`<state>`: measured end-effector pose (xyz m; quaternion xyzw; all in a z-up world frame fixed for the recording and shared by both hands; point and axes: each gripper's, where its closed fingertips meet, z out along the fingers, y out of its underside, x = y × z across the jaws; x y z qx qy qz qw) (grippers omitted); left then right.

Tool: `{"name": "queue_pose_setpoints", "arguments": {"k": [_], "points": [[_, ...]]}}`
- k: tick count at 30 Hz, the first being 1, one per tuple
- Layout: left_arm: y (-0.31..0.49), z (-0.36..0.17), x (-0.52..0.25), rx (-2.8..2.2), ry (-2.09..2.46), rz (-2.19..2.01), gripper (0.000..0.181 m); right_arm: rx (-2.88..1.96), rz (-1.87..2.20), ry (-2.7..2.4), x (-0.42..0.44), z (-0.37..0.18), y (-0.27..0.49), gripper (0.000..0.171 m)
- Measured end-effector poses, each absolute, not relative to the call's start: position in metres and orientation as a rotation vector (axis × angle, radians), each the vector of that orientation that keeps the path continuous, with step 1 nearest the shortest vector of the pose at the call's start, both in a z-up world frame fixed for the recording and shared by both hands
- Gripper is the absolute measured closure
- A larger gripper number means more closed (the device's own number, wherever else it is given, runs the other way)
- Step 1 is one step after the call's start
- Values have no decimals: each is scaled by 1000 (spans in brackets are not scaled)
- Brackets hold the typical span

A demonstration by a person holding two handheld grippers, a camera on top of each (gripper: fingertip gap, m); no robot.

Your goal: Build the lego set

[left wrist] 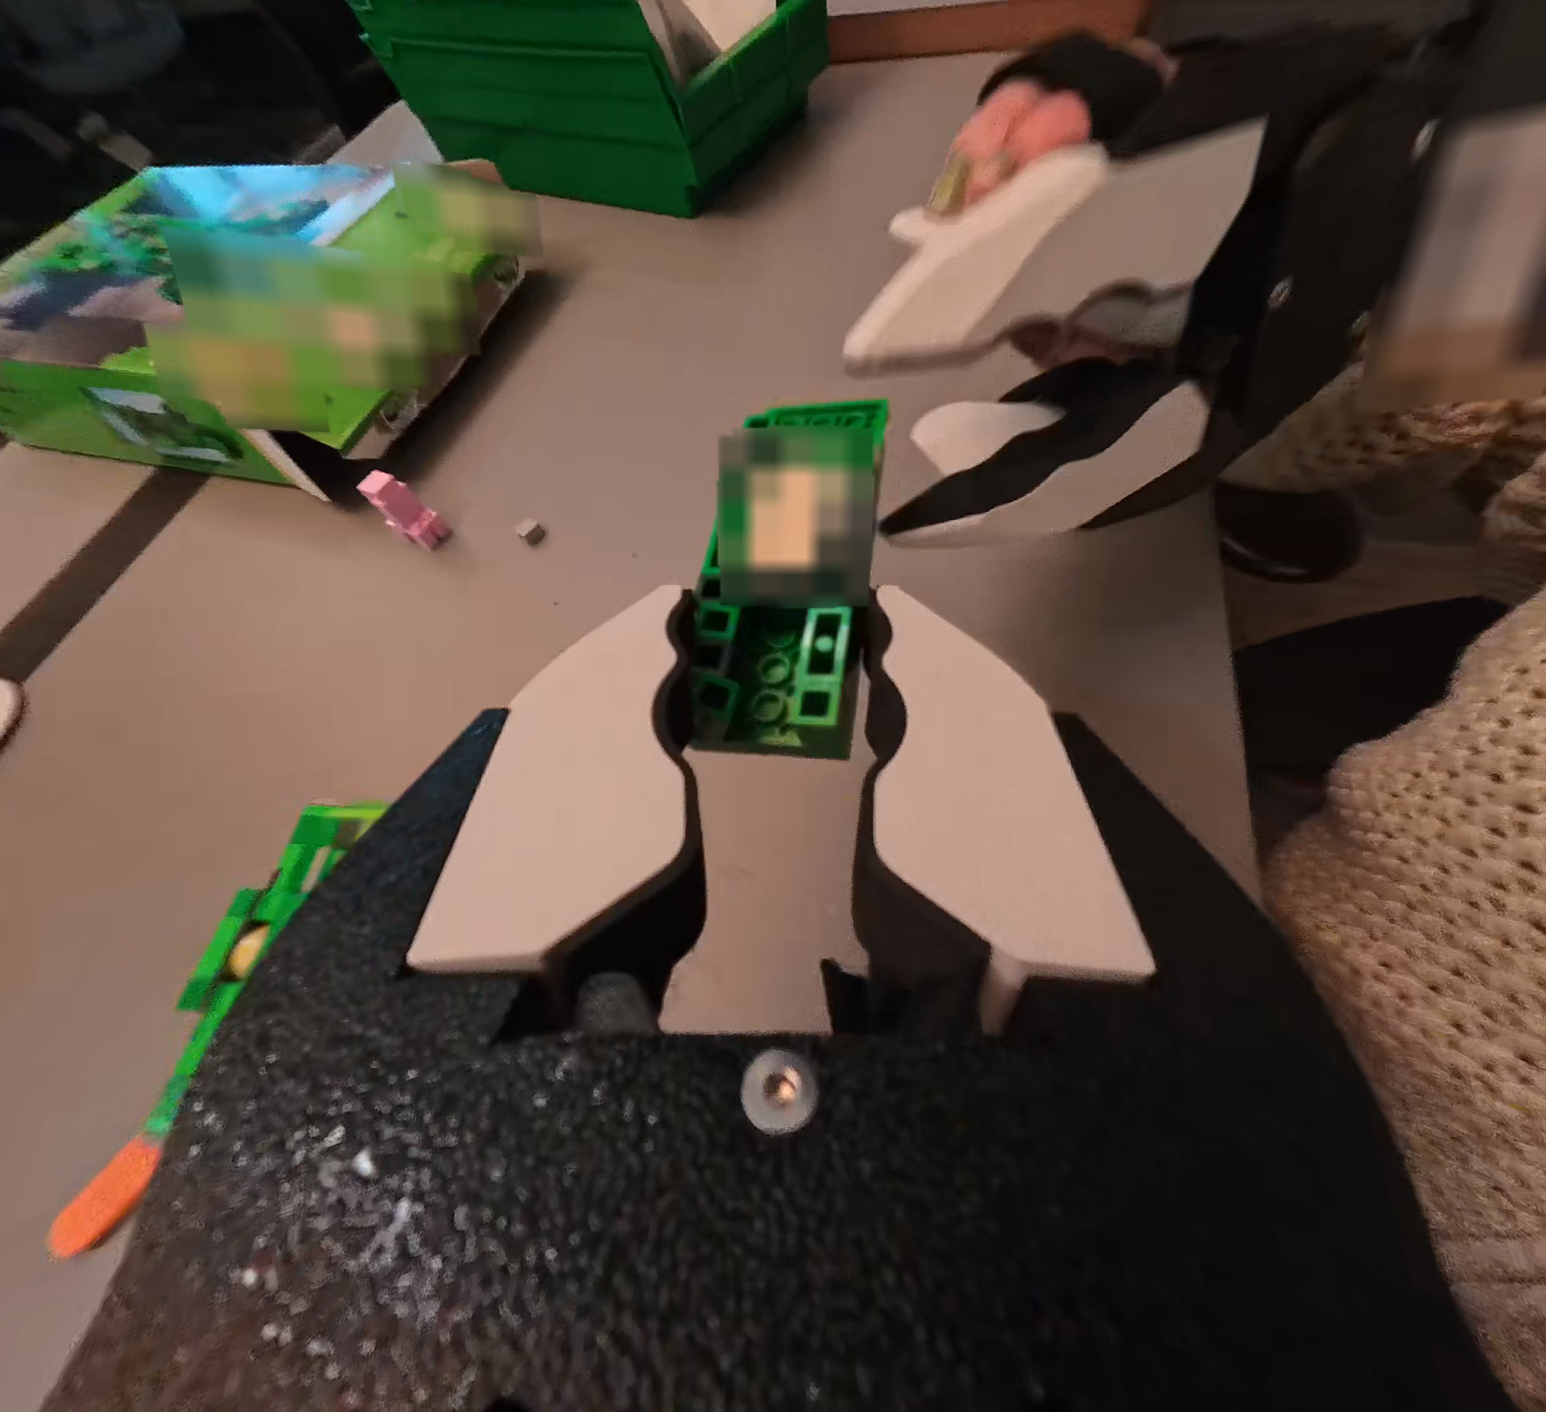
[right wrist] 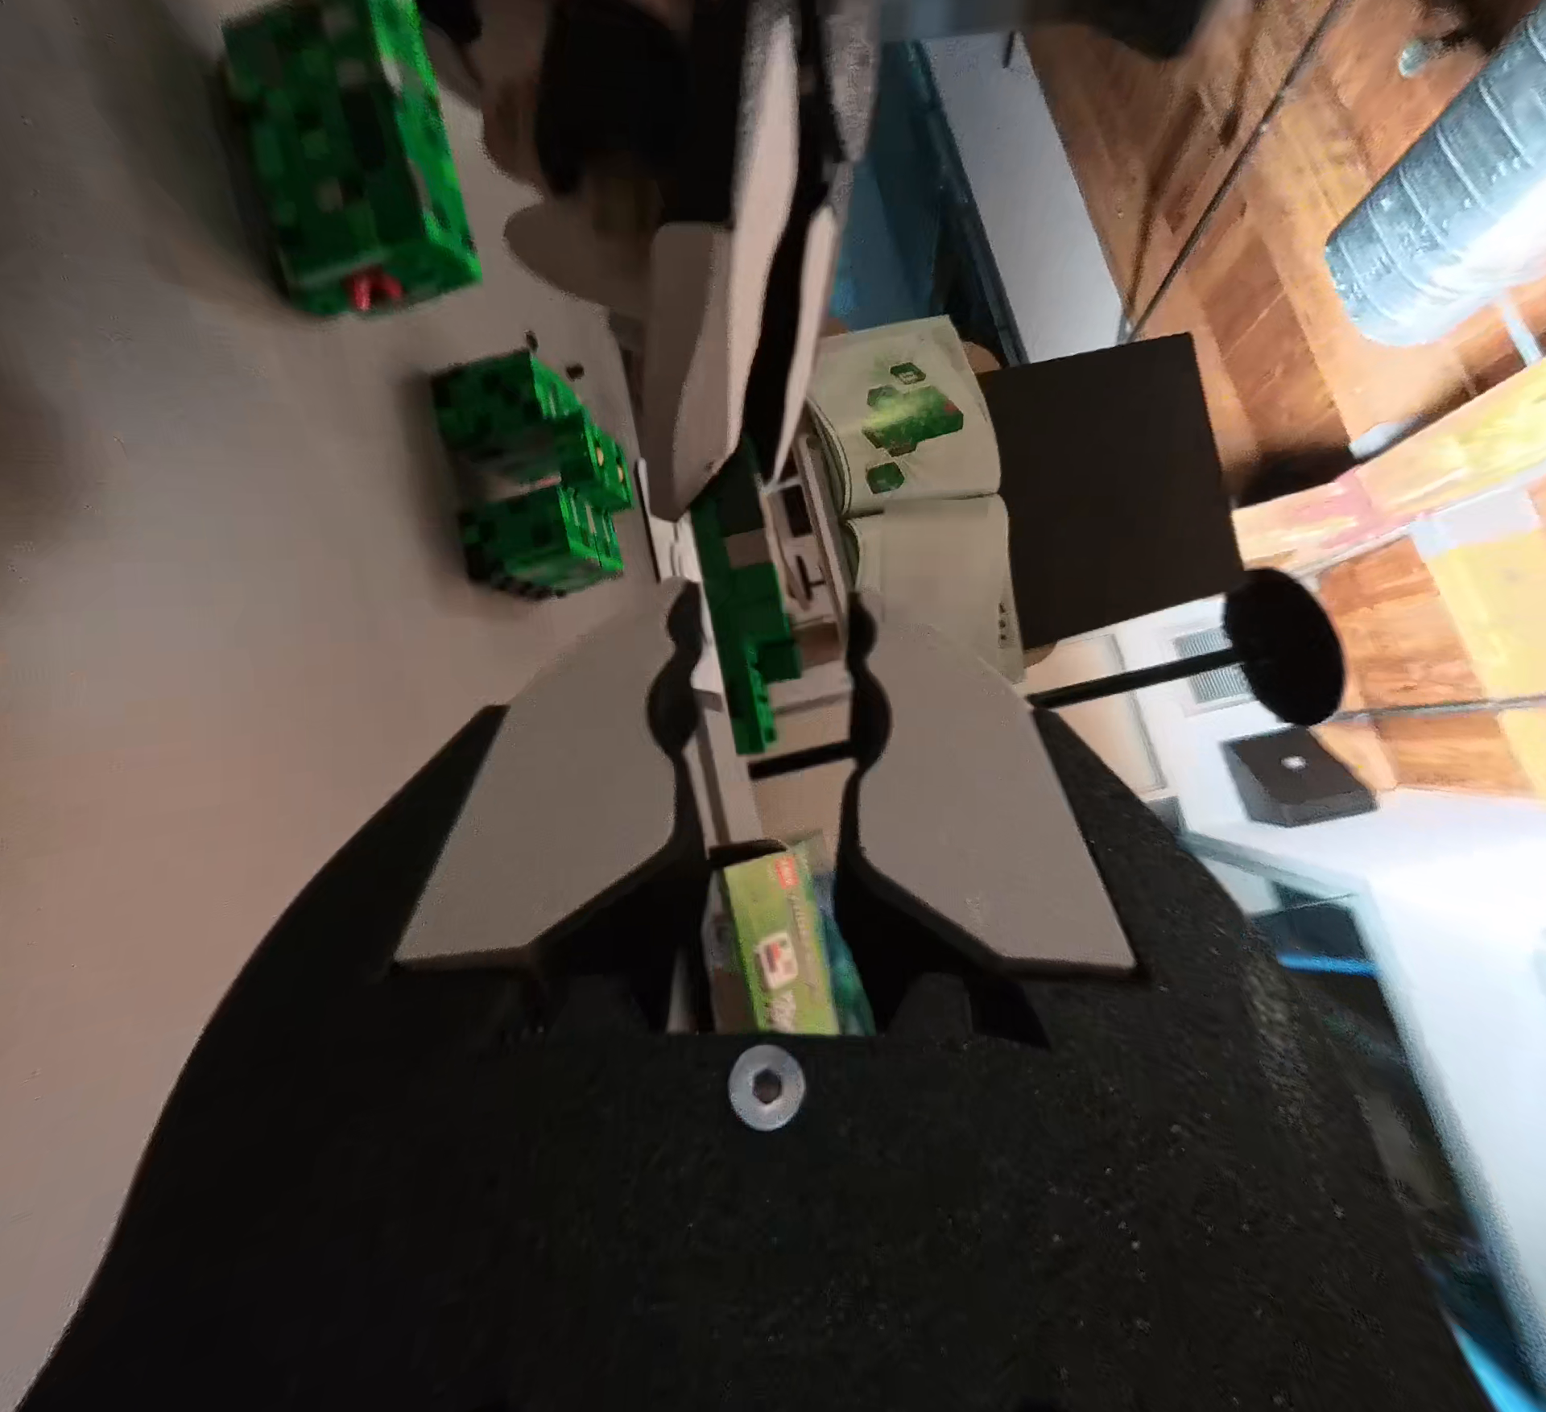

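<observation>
My left gripper (left wrist: 782,615) is shut on a green Lego assembly (left wrist: 774,690) and holds it above the grey table (left wrist: 636,335). The assembly's hollow underside faces the camera. My right gripper (left wrist: 891,410) is open just right of the assembly, not touching it. In the right wrist view my right gripper (right wrist: 770,619) is open, and the green assembly (right wrist: 744,619) shows between its fingers with gaps on both sides. The left gripper (right wrist: 719,489) comes in from above. Two more green Lego builds (right wrist: 343,142) (right wrist: 527,485) stand on the table.
A Lego box (left wrist: 209,335) lies at left, with a green bin (left wrist: 586,75) of paper bags behind it. A pink Lego figure (left wrist: 401,510) and a small grey piece (left wrist: 529,531) lie loose. A green plate (left wrist: 243,945) and an orange tool (left wrist: 104,1196) lie lower left. An instruction booklet (right wrist: 903,418) is open beyond the grippers.
</observation>
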<state>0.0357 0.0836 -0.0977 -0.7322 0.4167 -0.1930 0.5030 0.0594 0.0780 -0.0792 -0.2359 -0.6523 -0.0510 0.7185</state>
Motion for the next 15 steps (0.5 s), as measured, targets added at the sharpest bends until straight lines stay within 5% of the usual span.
{"name": "queue_pose_setpoints", "arguments": {"k": [3,15], "points": [[83,-99,28,-1716,1049,-389,144,-627,32,-1441,65,-75,81,113],[72,-93,17,-1423,1197,-211,144,-1486,1362,-1249,70,-78,90,128]]}}
